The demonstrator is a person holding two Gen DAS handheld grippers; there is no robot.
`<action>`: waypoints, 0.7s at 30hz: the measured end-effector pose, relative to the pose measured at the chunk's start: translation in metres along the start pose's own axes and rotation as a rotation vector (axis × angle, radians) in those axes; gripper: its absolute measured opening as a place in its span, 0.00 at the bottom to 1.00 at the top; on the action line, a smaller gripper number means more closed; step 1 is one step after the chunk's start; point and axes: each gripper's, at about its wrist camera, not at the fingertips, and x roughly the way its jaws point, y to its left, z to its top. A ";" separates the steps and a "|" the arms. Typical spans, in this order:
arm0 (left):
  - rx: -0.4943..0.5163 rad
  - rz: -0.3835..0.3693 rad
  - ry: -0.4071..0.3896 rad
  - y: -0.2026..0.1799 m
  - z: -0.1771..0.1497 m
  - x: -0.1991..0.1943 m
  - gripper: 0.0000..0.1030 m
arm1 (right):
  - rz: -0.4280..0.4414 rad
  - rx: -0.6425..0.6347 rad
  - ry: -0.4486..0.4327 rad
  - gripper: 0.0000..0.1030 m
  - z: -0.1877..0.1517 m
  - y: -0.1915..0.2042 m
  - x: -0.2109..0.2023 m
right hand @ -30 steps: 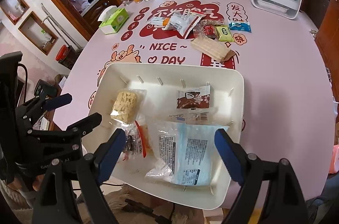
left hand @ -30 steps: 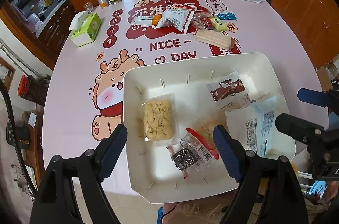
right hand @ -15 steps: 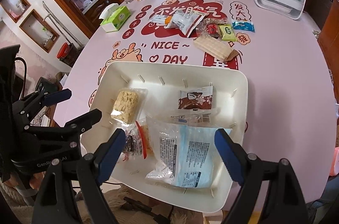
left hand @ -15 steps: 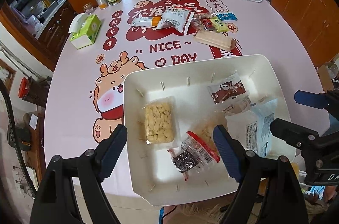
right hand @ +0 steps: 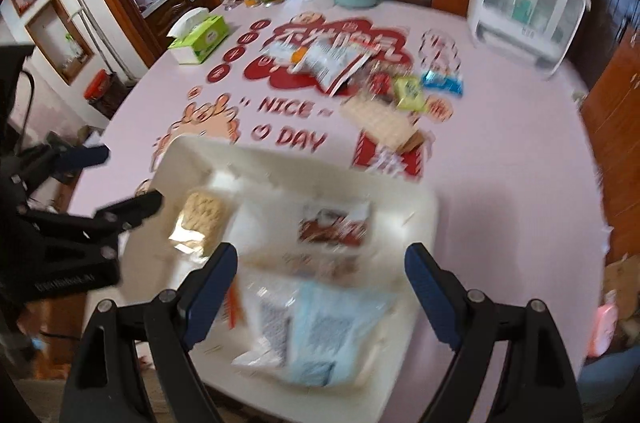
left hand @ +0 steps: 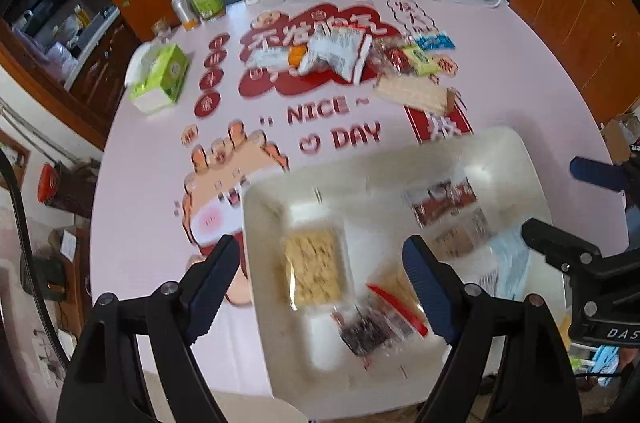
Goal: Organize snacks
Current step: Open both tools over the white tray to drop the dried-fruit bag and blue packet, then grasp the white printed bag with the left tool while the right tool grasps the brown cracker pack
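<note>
Pink tabletop (left hand: pixel 160 151) stretches bare on your left, from the green tissue box (left hand: pixel 160 77) down to the near edge, and bare again on your right past the white plastic tray (right hand: pixel 420 223) toward the wooden cabinets. Your left gripper (left hand: pixel 320 283) hangs over the tray's near-left part with its blue-padded jaws spread wide and nothing between them; its left pad sits outside the tray's left rim, its right pad over the middle. Your right gripper (right hand: pixel 320 279) is likewise released, jaws apart above the pale blue and clear plastic packet (right hand: pixel 316 335) lying by the tray's near rim. Inside the tray you also have a clear pack of yellow crackers (left hand: pixel 316 271), a brown-and-white wrapped bar (right hand: pixel 332 227) and a dark snack with a red strip (left hand: pixel 380 323), all blurred. Snacks not yet sorted lie in a cluster well beyond the tray's far rim: a white-and-red crinkled bag (right hand: pixel 332 63), a small yellow-green sachet (right hand: pixel 408 93), a blue packet (right hand: pixel 442 81) and a long beige wafer pack (right hand: pixel 380 123), with open pink surface between that pack and the tray.
</note>
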 end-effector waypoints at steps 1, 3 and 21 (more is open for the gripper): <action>0.009 0.008 -0.014 0.003 0.009 -0.002 0.80 | -0.027 -0.015 -0.015 0.84 0.007 -0.002 -0.002; 0.021 0.022 -0.044 0.007 0.026 -0.005 0.80 | -0.075 -0.035 -0.046 0.84 0.023 -0.008 -0.006; -0.036 -0.084 -0.006 0.027 0.221 0.080 0.82 | -0.063 -0.189 -0.059 0.84 0.164 -0.061 0.075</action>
